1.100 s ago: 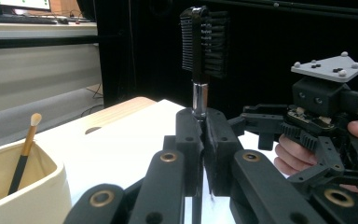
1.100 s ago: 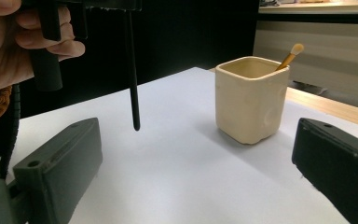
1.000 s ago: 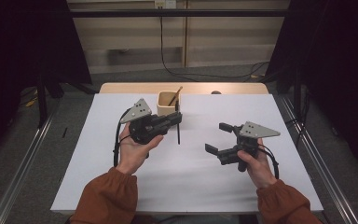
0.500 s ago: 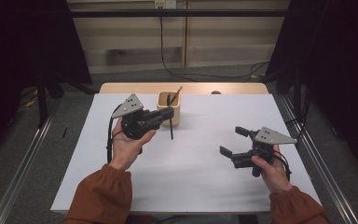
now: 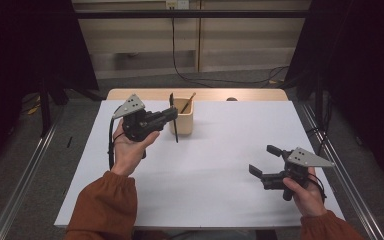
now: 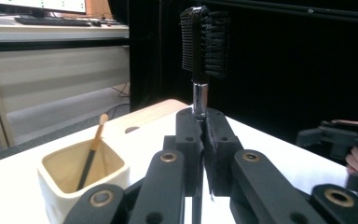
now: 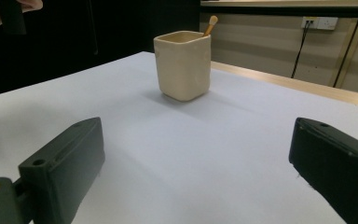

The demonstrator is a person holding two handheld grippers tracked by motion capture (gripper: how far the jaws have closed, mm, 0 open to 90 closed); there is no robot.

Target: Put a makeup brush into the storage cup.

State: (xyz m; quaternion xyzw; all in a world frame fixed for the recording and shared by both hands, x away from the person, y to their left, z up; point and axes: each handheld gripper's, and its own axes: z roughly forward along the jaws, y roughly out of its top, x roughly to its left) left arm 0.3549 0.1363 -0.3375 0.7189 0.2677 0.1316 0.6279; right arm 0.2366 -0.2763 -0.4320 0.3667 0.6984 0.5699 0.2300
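Observation:
A black brush (image 6: pixel 204 42) with a silver ferrule stands upright between the jaws of my left gripper (image 6: pixel 200 119), which is shut on its handle. From above, the left gripper (image 5: pixel 172 114) holds the brush (image 5: pixel 175 131) just left of a square cream cup (image 5: pixel 182 120) at the back of the white table. A wooden-handled stick (image 6: pixel 93 149) leans inside the cup (image 6: pixel 81 179). My right gripper (image 5: pixel 261 159) hovers open at the front right with nothing between its jaws. Its own view, past the gripper (image 7: pixel 198 140), looks at the cup (image 7: pixel 183 65) and the stick tip (image 7: pixel 210 21).
A white sheet (image 5: pixel 220 175) covers most of the table, with a bare wooden strip (image 5: pixel 210 94) along the far edge. Metal rails (image 5: pixel 25 180) run along both sides on the floor. Cables (image 5: pixel 190 75) lie behind the table.
My left gripper has carried the brush left and back, up beside the cup. The right gripper has drawn away to the right and toward the front edge, still open.

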